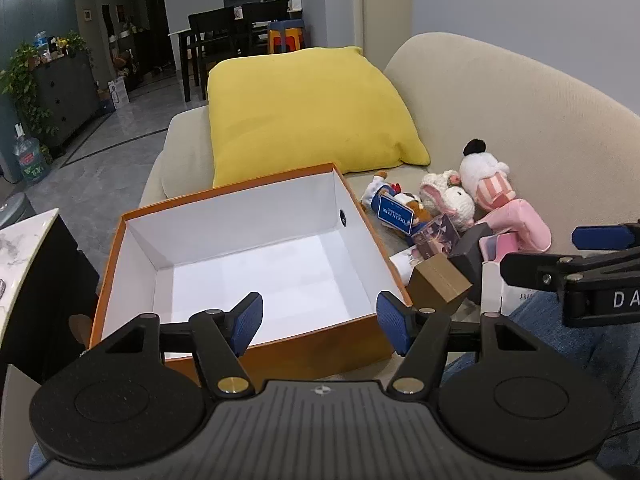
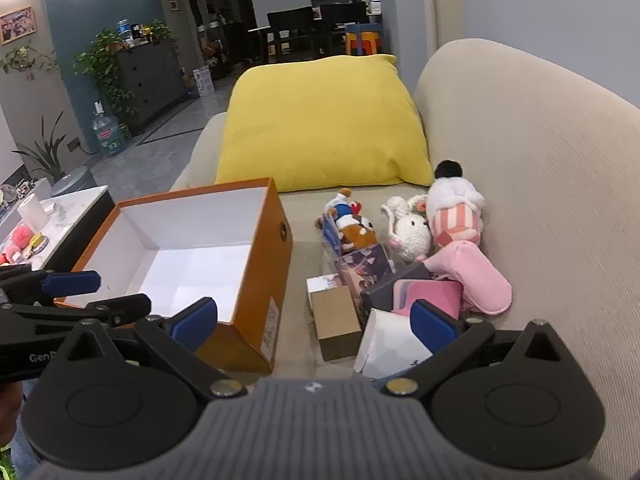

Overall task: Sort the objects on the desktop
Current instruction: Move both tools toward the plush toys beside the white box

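Both tongs spread, orange box (image 1: 240, 354) apparently bare

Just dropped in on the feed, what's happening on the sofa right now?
A person holds two grippers over a beige sofa, apparently about to start sorting. The left gripper hangs open above the orange box, which has nothing in it. The right gripper is wide open over a pile of small boxes, nearest a brown cardboard box and a white box. Plush toys, including a white bunny, lie beyond. Neither gripper holds anything.
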Available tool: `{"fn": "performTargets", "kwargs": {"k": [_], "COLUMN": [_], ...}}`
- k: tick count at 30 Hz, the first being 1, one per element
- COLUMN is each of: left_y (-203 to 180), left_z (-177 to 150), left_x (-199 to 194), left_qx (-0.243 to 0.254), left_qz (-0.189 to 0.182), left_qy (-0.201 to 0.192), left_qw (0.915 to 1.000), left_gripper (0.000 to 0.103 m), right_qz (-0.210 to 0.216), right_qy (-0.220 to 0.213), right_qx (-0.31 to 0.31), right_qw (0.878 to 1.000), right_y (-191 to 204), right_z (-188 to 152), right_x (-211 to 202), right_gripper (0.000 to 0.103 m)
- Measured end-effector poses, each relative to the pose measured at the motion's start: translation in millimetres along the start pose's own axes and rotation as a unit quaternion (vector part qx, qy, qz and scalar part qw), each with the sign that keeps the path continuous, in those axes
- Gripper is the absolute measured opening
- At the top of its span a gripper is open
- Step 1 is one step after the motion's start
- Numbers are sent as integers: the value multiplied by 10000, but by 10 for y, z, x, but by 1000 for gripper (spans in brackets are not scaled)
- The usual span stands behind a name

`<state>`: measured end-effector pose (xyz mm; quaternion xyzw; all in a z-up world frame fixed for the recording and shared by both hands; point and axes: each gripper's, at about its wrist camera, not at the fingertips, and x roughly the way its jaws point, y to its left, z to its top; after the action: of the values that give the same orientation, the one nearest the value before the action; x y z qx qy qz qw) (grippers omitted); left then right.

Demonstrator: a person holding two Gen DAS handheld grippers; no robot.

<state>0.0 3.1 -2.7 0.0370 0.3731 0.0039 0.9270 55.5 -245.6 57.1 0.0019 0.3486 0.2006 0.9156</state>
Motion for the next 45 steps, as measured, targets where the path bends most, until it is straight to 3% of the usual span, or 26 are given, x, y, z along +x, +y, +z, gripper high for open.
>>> {"fn": "performTargets", "kwargs": {"k": [23,45], "left_y": [30,-18], "left_z": [-21,14], "left_x": [17,47], "left_qx": [-135,-88], "left_qz": [88,-186], "left_qy": [224,196], "left_qw": [9996,9996], "left_gripper": [74,74], "right_qz": [26,9], "right_qy": [152,244], "right_qx": [99,9], "right_qw": [9998,9997], "right_y": [-31,-52], "right_z": [-87,-107], "right_x": [87,110], "right_gripper": [102,102]}}
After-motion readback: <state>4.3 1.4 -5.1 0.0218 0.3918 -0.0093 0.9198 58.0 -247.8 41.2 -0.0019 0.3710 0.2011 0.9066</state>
